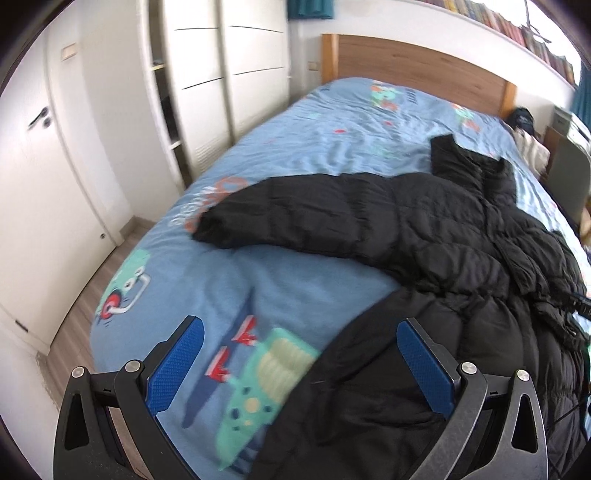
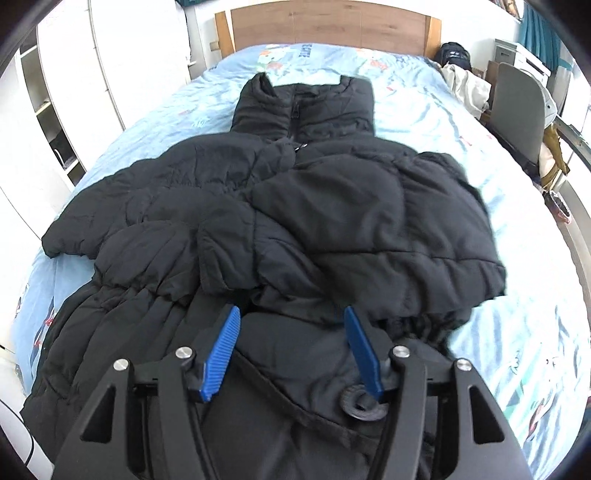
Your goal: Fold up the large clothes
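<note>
A black puffer coat (image 2: 280,206) is spread front-up on a bed covered by a light blue printed sheet (image 2: 491,173), collar towards the wooden headboard (image 2: 332,22). One sleeve (image 2: 369,236) is folded across the chest. The right gripper (image 2: 291,325) is held above the hem, blue pads (image 2: 221,354) apart, nothing gripped

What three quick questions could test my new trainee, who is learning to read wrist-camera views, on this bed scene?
1. True or false: the right sleeve is folded across the black jacket.
2. Where does the left sleeve lie: A) on the bedspread, B) on the floor?
3. What do the left gripper and the right gripper hold?

Key: 1 true; 2 A; 3 nothing, both open.
</note>
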Motion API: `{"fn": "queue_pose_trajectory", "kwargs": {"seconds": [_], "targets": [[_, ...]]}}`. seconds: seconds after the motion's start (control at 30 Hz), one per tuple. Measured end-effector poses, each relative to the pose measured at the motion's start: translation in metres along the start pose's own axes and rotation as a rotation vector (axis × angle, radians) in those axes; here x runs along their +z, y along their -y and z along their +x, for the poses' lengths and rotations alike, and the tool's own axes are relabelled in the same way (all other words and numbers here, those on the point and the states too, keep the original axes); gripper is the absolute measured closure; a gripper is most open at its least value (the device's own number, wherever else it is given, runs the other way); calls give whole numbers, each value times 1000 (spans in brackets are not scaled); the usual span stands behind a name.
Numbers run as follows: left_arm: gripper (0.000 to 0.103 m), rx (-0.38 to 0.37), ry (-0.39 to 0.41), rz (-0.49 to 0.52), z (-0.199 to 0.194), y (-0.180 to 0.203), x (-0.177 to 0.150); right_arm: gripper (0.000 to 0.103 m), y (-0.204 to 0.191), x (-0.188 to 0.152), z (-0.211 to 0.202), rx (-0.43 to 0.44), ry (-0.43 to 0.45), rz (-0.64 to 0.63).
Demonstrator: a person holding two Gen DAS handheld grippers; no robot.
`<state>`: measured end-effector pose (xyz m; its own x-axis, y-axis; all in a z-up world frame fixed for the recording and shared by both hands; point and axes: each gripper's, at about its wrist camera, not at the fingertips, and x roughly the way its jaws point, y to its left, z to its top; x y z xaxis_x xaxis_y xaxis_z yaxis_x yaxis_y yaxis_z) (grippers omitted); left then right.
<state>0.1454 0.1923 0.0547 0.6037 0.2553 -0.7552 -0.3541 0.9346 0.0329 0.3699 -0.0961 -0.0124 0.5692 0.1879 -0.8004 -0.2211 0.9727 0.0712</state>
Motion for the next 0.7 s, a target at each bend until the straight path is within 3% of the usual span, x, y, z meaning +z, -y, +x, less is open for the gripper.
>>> {"fn": "queue_pose_trajectory", "kwargs": {"seconds": [0.27, 0.5, 0.6, 0.7], "targets": [[1, -167, -27, 144, 39, 147, 40, 45, 71, 20, -5, -82, 58, 36], [1, -348, -72, 218, 94, 298, 79, 45, 113, 49, 18, -58, 101, 67], [1, -355, -89, 220, 123, 339, 85, 45, 125, 55, 36, -38, 97, 84], [1, -308, -121, 235, 156, 360, 82, 45, 131, 55, 48, -25, 91, 79]]}}
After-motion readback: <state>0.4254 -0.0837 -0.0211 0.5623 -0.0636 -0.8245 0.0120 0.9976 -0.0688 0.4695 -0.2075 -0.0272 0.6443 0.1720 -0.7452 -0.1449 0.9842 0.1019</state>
